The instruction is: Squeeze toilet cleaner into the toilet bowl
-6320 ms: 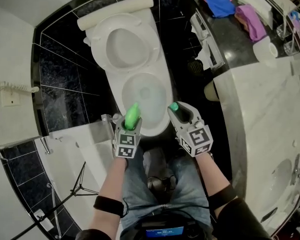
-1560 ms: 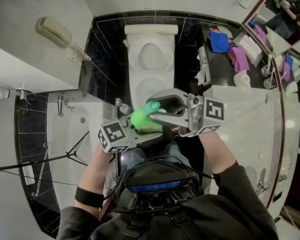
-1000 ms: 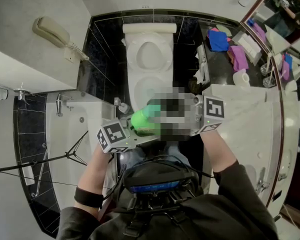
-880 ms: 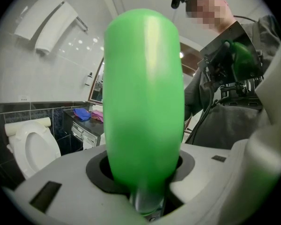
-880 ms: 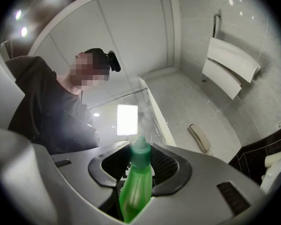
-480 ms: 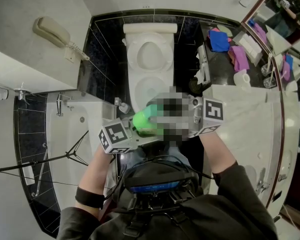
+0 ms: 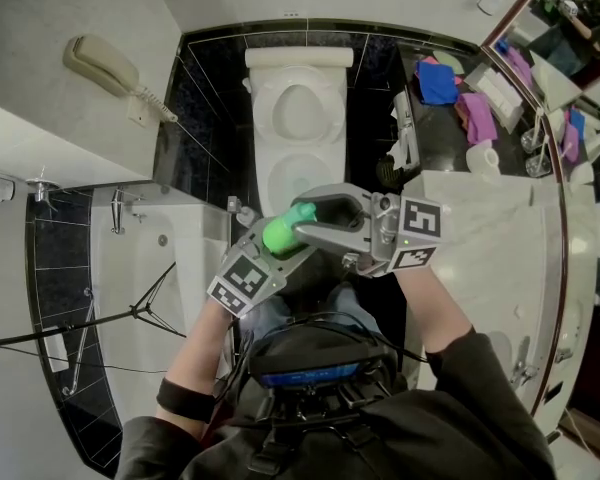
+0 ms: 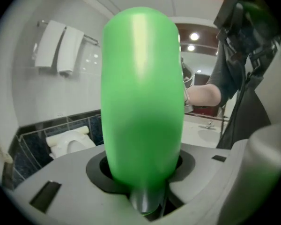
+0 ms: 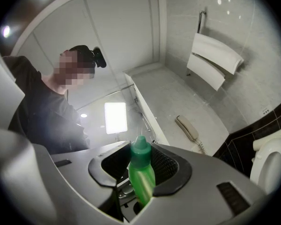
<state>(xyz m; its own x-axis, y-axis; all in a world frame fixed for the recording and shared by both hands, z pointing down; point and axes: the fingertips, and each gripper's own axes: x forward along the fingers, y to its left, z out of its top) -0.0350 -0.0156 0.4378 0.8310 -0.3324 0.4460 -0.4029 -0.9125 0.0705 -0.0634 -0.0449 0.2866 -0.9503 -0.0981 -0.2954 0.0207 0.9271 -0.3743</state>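
Left tongs (image 8: 143,165): clamped on green bottle (image 8: 140,88) body.
Right tongs (image 9: 140,172): closed around its cap end.
Toilet (image 7: 298,158): far side, open.

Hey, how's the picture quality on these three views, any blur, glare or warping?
Left gripper view: the wide green plastic bottle fills the frame, soft-edged, with a pale sheen down it. Right gripper view: a bright rectangular light flares white left of the slim green teal-capped bottle. Head view: fisheye bows the walls around the white toilet.
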